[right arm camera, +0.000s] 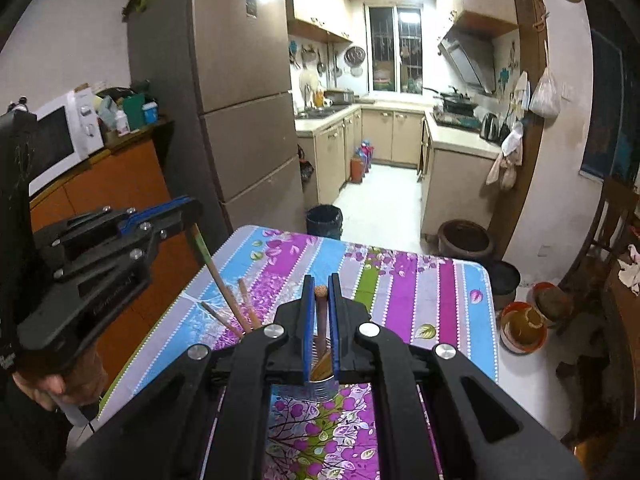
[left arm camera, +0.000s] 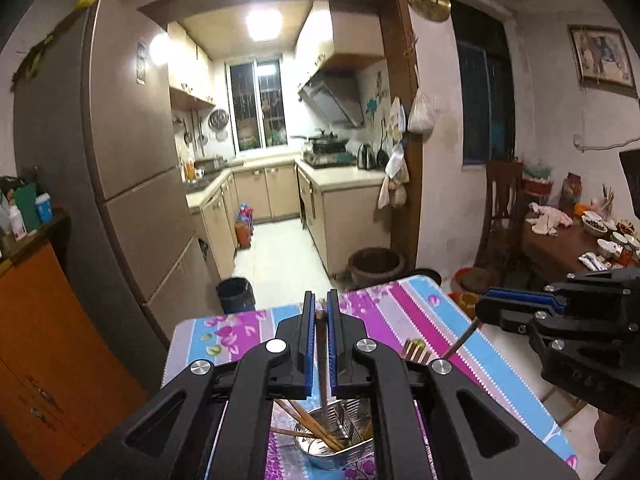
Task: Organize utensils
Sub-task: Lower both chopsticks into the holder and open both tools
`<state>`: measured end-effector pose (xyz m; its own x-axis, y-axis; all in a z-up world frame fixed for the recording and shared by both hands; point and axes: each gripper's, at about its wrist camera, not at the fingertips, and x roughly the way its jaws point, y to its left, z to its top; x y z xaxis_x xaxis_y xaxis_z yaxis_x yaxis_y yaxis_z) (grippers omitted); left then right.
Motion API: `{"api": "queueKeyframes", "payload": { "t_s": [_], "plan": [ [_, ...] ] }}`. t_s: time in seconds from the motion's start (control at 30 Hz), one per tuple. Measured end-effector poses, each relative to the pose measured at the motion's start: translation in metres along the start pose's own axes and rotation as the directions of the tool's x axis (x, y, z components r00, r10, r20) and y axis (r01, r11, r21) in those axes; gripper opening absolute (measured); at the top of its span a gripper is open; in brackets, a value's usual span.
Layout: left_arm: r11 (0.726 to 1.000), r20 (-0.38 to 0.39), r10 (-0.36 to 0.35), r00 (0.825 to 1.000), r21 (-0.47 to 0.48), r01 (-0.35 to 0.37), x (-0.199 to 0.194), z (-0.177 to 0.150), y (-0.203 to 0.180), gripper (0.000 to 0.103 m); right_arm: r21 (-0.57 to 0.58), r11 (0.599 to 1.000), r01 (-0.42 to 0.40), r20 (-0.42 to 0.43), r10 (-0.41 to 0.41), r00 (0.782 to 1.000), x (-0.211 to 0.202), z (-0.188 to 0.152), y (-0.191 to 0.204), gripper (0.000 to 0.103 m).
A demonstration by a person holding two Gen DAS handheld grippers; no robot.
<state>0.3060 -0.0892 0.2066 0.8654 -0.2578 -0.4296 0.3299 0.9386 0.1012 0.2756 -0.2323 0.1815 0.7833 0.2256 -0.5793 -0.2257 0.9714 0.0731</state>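
Observation:
My left gripper (left arm camera: 320,300) is shut on a brown chopstick (left arm camera: 321,340) that stands upright between its blue pads, lifted above a metal utensil holder (left arm camera: 340,446) with several chopsticks leaning in it. To the right, my right gripper (left arm camera: 482,304) is shut on another chopstick (left arm camera: 462,342) that slants down. In the right wrist view, the right gripper (right arm camera: 321,280) clamps a round-ended chopstick (right arm camera: 320,300) over the metal holder (right arm camera: 320,388). The left gripper (right arm camera: 192,210) hangs at the left, gripping a chopstick (right arm camera: 208,258). More chopsticks (right arm camera: 245,306) stick up beside it.
A floral striped tablecloth (right arm camera: 400,280) covers the table. Behind it stand a black bin (right arm camera: 324,222), a tall fridge (right arm camera: 240,100), an orange cabinet (right arm camera: 120,184) with a microwave (right arm camera: 60,136), and a clay pot (right arm camera: 464,240). A wooden table with dishes (left arm camera: 560,248) is at the right.

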Motion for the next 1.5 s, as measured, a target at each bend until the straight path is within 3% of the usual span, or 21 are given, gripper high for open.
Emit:
{"api": "queueKeyframes", "payload": {
  "t_s": [0.33,0.77,0.9,0.97,1.0,1.17,1.5],
  "plan": [
    [0.998,-0.144,-0.048,0.988,-0.033,0.044,0.050,-0.027,0.013,0.007,0.049,0.997,-0.057,-0.137,0.063,0.989,0.042,-0.006,-0.002,0.005],
    [0.997,-0.247,-0.073,0.966,-0.049,0.063,0.090,-0.056,0.021,0.007,0.077,0.994,-0.074,-0.239,0.090,0.967,0.085,-0.010,0.000,0.005],
    [0.999,-0.277,-0.041,0.960,-0.045,0.030,0.104,-0.059,0.021,0.010,0.062,0.996,-0.065,-0.232,0.078,0.970,0.093,-0.006,0.002,0.006],
    [0.998,-0.283,-0.009,0.959,-0.058,-0.008,0.109,-0.059,0.025,0.027,0.072,0.996,-0.055,-0.225,0.070,0.972,0.096,-0.003,0.000,0.018],
    [0.998,-0.272,0.009,0.962,-0.060,-0.026,0.108,-0.059,0.026,0.037,0.072,0.996,-0.048,-0.217,0.062,0.974,0.097,-0.001,0.000,0.020],
    [0.993,-0.217,0.105,0.971,-0.033,-0.115,0.103,-0.055,0.027,0.039,0.065,0.998,-0.023,-0.215,0.037,0.976,0.104,0.003,-0.004,0.020],
    [0.976,-0.190,0.205,0.960,-0.026,-0.214,0.095,-0.053,0.032,0.041,0.066,0.998,0.007,-0.206,0.007,0.979,0.103,0.001,-0.007,0.020]
  ]
}}
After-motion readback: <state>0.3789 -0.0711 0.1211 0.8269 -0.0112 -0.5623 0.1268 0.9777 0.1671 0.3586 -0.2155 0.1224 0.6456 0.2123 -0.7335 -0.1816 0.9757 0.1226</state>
